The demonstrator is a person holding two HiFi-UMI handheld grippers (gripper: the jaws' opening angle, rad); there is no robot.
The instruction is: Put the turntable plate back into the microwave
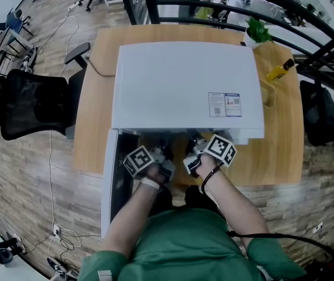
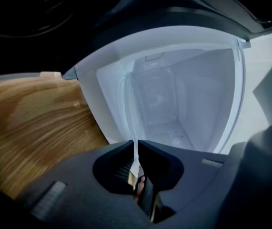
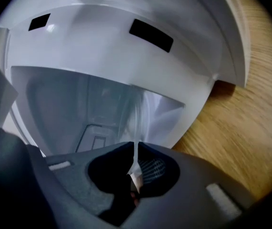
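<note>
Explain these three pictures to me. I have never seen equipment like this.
No robot: a person holds a two-jaw tool in each hand. The head view looks down from the person's head at a white microwave, door open, on a wooden table with a small plant. The two gripper views come from cameras riding on the tools, looking into the microwave. The left gripper is shut on the rim of the clear turntable plate; the right gripper pinches the same rim, its jaws closing.
</note>
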